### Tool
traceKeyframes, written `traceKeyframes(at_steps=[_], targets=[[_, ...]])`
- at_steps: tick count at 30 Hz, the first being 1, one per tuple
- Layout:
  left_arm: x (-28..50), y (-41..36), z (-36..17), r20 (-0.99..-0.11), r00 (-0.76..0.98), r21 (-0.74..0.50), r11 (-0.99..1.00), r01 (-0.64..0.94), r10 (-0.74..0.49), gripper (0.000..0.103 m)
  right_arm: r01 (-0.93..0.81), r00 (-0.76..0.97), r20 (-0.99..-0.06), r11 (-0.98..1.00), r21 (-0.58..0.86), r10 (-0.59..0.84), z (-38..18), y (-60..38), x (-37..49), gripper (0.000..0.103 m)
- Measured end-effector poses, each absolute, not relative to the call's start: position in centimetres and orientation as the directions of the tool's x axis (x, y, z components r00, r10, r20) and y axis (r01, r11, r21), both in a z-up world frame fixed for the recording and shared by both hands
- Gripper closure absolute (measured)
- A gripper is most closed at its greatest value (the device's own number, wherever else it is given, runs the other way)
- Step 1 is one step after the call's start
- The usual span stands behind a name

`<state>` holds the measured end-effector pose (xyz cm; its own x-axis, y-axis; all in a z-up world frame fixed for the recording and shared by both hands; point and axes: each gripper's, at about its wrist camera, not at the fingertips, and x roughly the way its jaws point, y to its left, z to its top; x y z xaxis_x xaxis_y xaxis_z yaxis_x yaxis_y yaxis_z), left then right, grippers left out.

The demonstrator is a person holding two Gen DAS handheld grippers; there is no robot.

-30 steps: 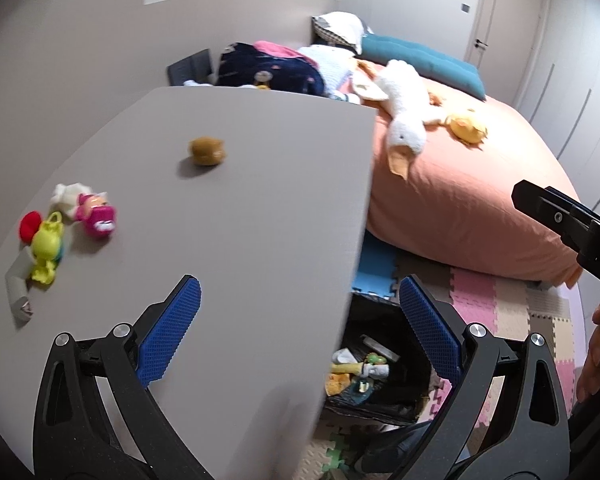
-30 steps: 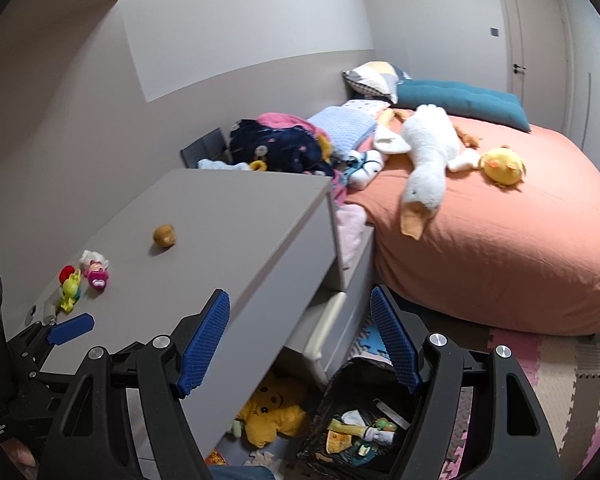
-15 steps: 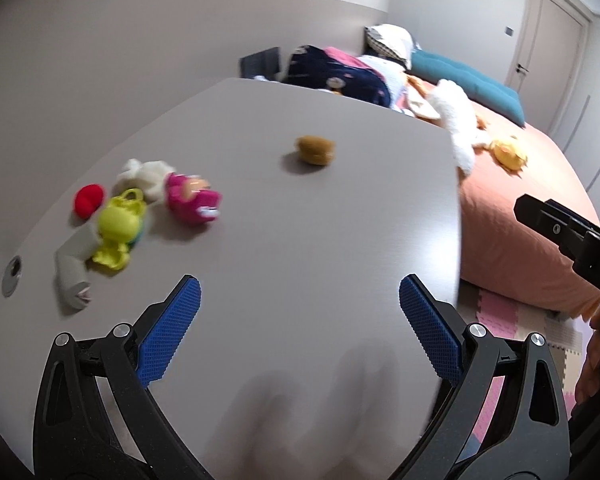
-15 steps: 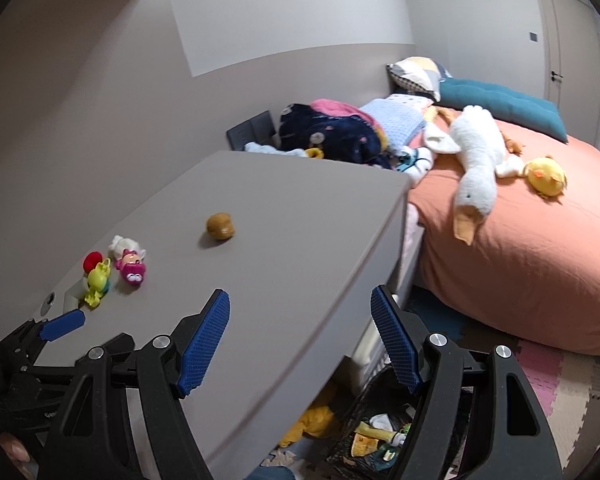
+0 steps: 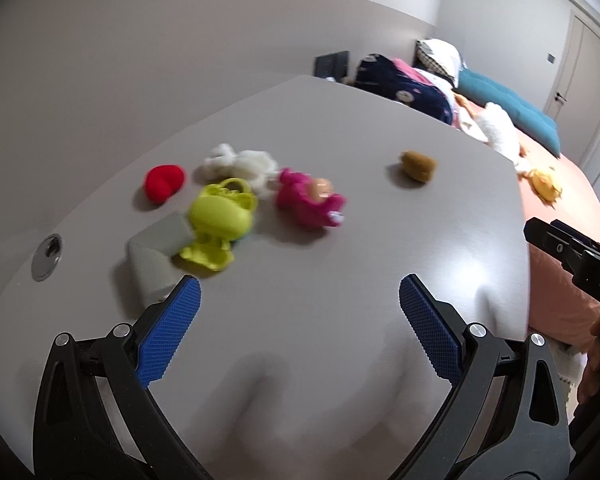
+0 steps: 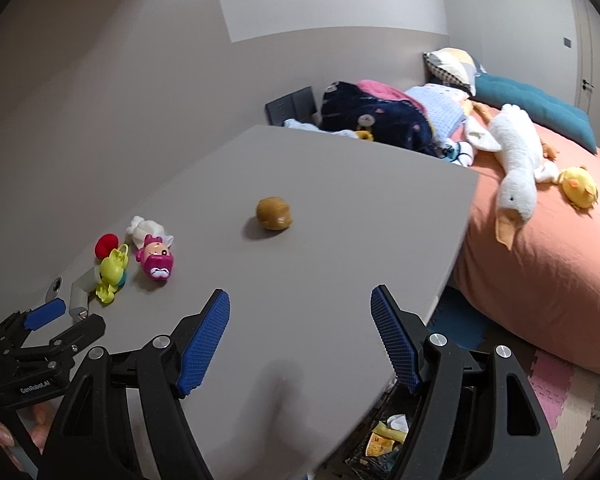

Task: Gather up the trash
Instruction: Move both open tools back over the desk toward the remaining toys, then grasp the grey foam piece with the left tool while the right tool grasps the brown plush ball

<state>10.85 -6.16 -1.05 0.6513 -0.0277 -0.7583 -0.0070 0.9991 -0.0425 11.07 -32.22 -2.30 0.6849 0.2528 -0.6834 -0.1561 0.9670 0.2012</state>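
- The trash on the desk (image 5: 340,320) forms a cluster: grey tube (image 5: 156,252), green toy (image 5: 220,216), red piece (image 5: 164,182), white wad (image 5: 240,162), pink doll (image 5: 308,198); a brown lump (image 6: 274,213) lies apart, toward the far edge.
- We judge the cluster the nearer target for our left gripper (image 5: 300,308); it sits ahead and left of the fingers, the tube just beside the left pad.
- The tube's long axis runs obliquely, from the left pad away toward the green toy.
- The left gripper's fingers stand wide apart and empty.
- Our right gripper (image 6: 300,320) is likewise spread and empty; the lump lies straight ahead of it, well apart.
- The desk is bare between pads and items, so approach is open; its right edge drops to a bin (image 6: 384,436) on the floor beside the bed (image 6: 540,272).
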Motion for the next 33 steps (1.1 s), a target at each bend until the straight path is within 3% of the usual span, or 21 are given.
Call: traceKeyframes(at_steps=[17, 22, 28, 33], targets=[[13.0, 2.9, -2.7, -0.779, 0.626, -0.068, 0.985, -0.16, 0.048, 0.008, -0.191, 0.639, -0.717, 0.96, 0.204, 0.28, -3.8, -27.3, 17.1, 0.029], [13.8, 4.6, -3.6, -0.796, 0.605, -0.089, 0.981, -0.172, 0.034, 0.022, -0.184, 0.623, -0.729, 0.959, 0.215, 0.284, -4.5, -26.8, 18.8, 0.029], [14.9, 5.4, -5.2, -0.821, 0.571, -0.129, 0.979, -0.159, -0.015, 0.048, -0.182, 0.607, -0.739, 0.957, 0.228, 0.291, -5.2, -26.2, 20.8, 0.029], [15.2, 6.4, -5.6, -0.812, 0.583, -0.153, 0.976, -0.156, -0.035, 0.053, -0.166, 0.586, -0.759, 0.959, 0.231, 0.284, -6.2, -25.7, 23.0, 0.029]])
